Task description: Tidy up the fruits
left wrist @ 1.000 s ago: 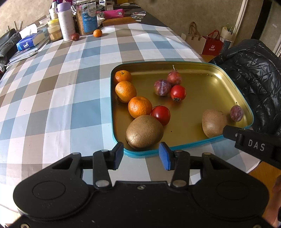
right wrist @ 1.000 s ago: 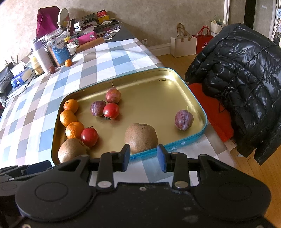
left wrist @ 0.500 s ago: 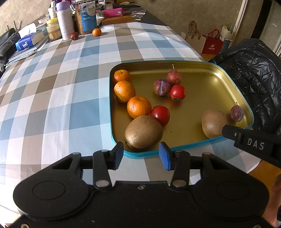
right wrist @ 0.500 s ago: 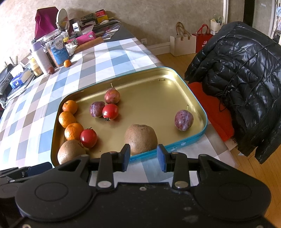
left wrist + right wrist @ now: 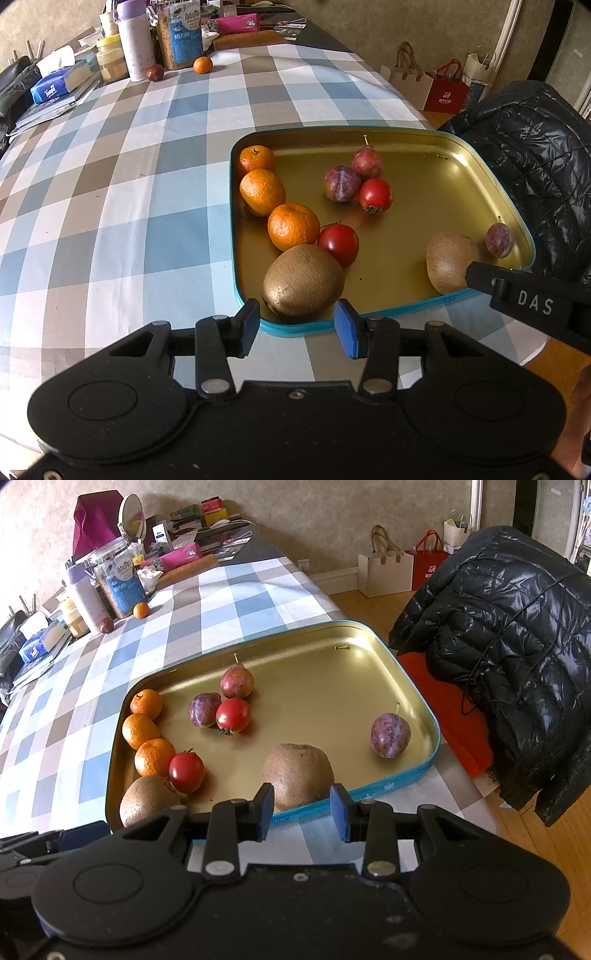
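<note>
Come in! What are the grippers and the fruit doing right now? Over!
Both grippers open, empty: left gripper, right gripper. Fruit in tray; a kiwi before each. Nothing in the way.

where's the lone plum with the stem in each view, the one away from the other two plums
Left wrist view: the lone plum sits far right in the tray, near its right rim, just right of a kiwi.
Right wrist view: the lone plum is right of centre, near the tray's right rim, up and right of that kiwi.
Shared landmark: the gold tray's teal rim.
</note>
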The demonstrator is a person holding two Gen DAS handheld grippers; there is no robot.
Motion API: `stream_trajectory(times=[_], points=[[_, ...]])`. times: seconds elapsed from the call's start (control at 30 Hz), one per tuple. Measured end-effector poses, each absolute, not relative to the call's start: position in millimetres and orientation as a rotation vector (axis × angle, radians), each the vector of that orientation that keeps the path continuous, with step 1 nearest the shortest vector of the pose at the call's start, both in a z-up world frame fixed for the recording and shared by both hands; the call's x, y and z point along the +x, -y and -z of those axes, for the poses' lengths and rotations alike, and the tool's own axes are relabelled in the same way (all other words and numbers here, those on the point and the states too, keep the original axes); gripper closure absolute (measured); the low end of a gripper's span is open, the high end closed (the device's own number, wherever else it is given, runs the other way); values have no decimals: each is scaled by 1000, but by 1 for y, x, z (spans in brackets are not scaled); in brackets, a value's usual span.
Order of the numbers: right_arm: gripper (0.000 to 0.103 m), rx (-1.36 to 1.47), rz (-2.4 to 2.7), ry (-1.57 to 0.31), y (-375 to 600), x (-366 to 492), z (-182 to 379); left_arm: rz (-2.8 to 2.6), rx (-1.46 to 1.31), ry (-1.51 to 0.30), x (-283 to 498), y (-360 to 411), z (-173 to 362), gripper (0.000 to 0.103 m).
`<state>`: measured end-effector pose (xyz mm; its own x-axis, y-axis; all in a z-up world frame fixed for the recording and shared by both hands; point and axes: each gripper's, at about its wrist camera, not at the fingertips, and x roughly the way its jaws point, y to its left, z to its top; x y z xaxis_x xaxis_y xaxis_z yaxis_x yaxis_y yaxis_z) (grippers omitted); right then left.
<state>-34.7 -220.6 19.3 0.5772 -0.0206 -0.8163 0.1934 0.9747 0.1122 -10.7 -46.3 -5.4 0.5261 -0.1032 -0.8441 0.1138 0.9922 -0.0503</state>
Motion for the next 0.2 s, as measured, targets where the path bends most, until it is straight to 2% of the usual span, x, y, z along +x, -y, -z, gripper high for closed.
stream_trajectory(times=[0.2], points=[[66,196,128,-950,220,-33,-20,132,11,-1003,-8,45,5,49]])
